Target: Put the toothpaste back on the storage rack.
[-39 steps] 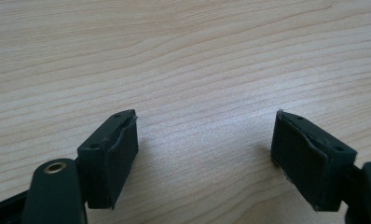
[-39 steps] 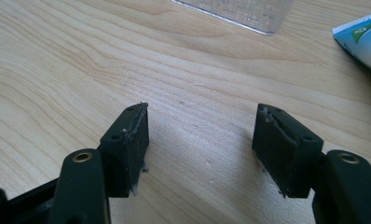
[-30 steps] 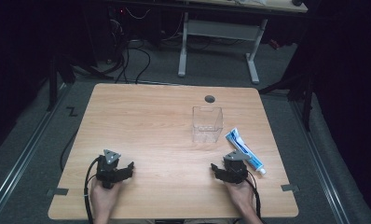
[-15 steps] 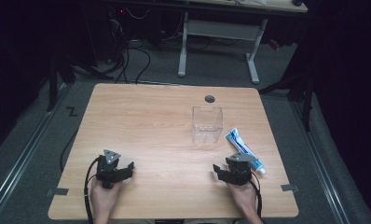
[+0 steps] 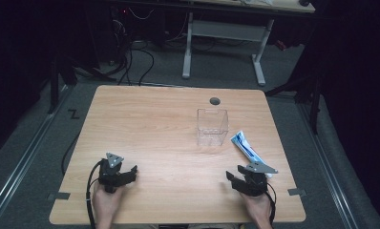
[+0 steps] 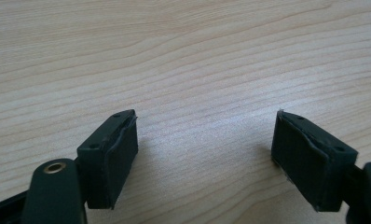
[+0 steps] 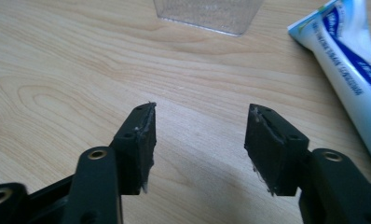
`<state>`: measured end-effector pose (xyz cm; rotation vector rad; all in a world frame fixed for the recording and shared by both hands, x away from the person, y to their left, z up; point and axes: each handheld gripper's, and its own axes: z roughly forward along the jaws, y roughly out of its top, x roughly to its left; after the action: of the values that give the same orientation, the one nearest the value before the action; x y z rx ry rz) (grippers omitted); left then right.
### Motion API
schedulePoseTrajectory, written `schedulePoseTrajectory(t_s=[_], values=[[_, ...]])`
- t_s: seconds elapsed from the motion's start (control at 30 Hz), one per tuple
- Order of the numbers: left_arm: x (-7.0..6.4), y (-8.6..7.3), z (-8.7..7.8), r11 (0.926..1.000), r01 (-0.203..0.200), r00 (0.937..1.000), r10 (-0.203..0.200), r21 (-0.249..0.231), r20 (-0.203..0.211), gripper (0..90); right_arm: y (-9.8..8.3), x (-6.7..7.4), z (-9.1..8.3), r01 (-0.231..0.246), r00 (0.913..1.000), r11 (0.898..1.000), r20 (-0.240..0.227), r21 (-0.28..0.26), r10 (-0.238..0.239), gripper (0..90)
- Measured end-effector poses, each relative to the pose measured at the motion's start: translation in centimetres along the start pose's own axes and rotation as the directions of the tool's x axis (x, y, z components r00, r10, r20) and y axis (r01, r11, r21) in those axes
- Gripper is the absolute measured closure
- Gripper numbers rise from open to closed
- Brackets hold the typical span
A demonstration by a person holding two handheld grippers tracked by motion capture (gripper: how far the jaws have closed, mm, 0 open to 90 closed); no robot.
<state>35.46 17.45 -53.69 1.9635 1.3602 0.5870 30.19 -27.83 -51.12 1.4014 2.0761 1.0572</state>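
A clear plastic box (image 5: 212,126) stands open-topped on the wooden table (image 5: 145,119), right of centre. To its right lies a white and blue toothpaste tube (image 5: 247,149), running diagonally toward the near right. My right gripper (image 5: 240,177) sits at the tube's near end and is open. Its jaws have just been closing, with nothing between them. In the right gripper view, the right gripper (image 7: 201,116) is over bare wood, with the tube (image 7: 346,70) to its right and the box (image 7: 207,14) ahead. My left gripper (image 5: 126,172) rests open at the near left, and in its own view (image 6: 206,126) it holds nothing.
A round cable hole (image 5: 215,101) sits near the table's far edge. Beyond the table stands a white desk frame (image 5: 224,31), with cables on the dark floor (image 5: 131,57). Tape marks lie at the table's near corners.
My right gripper has shifted a little to the right, closer to the tube's near end. The left gripper, the box and the tube have stayed where they were.
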Motion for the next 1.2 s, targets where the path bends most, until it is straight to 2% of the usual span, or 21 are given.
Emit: schedulePoseTrajectory(t_s=[0.23, 0.3, 0.53, 0.6, 0.8, 0.97, 1.2], values=[[0.0, 0.0, 0.0, 1.0, 0.0, 1.0, 0.0, 0.0, 0.0, 23.0, -0.4, -0.7, -0.9, -0.028, 0.9996, 1.0, 0.003, -0.01, 0.028, 45.0], [0.0, 0.0, 0.0, 1.0, 0.0, 1.0, 0.0, 0.0, 0.0, 23.0, -0.6, -0.9, -1.2, -0.046, 0.9989, 0.998, -0.003, -0.034, 0.046, 43.0], [0.0, 0.0, 0.0, 1.0, 0.0, 1.0, 0.0, 0.001, 0.001, 23.1, -0.8, -2.0, -2.4, -0.08, 0.9955, 0.991, 0.043, -0.108, 0.085, 40.1], [0.0, 0.0, 0.0, 1.0, 0.0, 1.0, 0.0, 0.0, 0.001, 23.1, -0.9, -2.5, -2.7, -0.1, 0.9938, 0.988, 0.037, -0.115, 0.105, 40.9], [0.0, 0.0, 0.0, 1.0, 0.001, 1.0, -0.001, 0.0, 0.001, 23.5, -1.2, -3.3, -3.4, -0.101, 0.994, 0.984, 0.028, -0.147, 0.106, 40.2], [0.0, 0.0, 0.0, 1.0, 0.001, 1.0, -0.001, 0.0, 0.002, 23.6, -1.0, -4.0, -3.8, -0.098, 0.993, 0.982, 0.051, -0.162, 0.107, 37.7], [0.0, 0.0, 0.0, 1.0, 0.001, 1.0, -0.001, 0.0, 0.002, 23.6, -0.4, -5.8, -4.0, -0.128, 0.9909, 0.983, 0.027, -0.132, 0.132, 30.9]])
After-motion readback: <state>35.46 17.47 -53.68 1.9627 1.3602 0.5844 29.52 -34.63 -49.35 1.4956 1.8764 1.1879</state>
